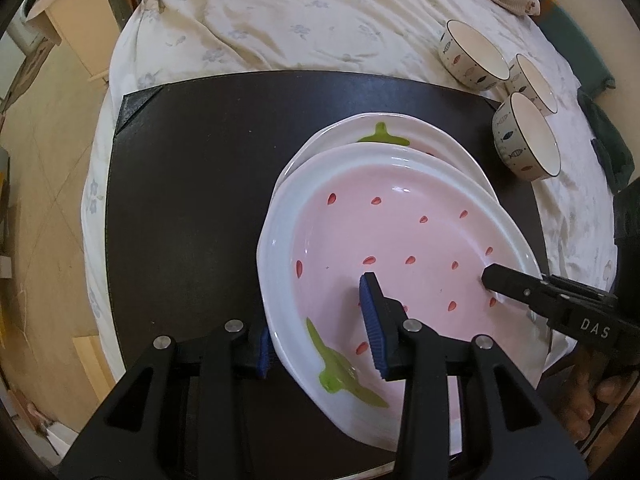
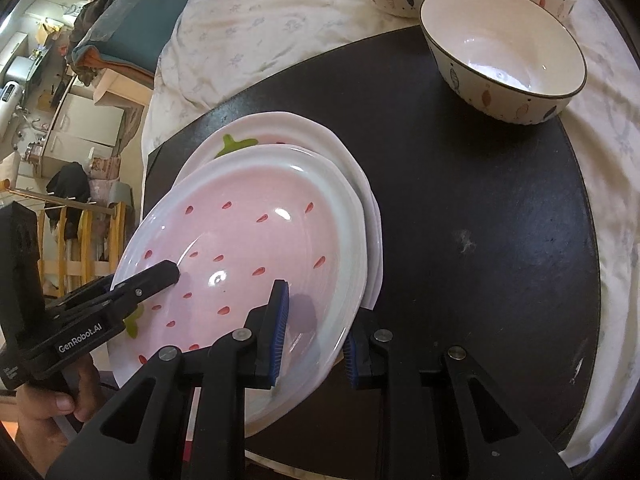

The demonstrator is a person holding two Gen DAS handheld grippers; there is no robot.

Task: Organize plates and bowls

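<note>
Left gripper (image 1: 320, 340) clamped on the near rim of the top strawberry plate (image 1: 400, 240), one pad inside, one under the edge. Right gripper (image 2: 314, 336) pinches the opposite rim likewise. The plate sits tilted on a second plate (image 1: 400, 132) on the dark board (image 1: 192, 184). Three bowls (image 1: 524, 140) lie beyond the plate, right. Glazed ceramic: stiff, heavyish, slippery, chippable; the rim is the only hold.

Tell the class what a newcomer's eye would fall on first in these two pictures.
The pink strawberry plate stands out, held tilted over a matching plate on the dark mat. The left claw and right claw each clamp its white rim from opposite sides. Three patterned bowls cluster at the mat's far corner.
</note>
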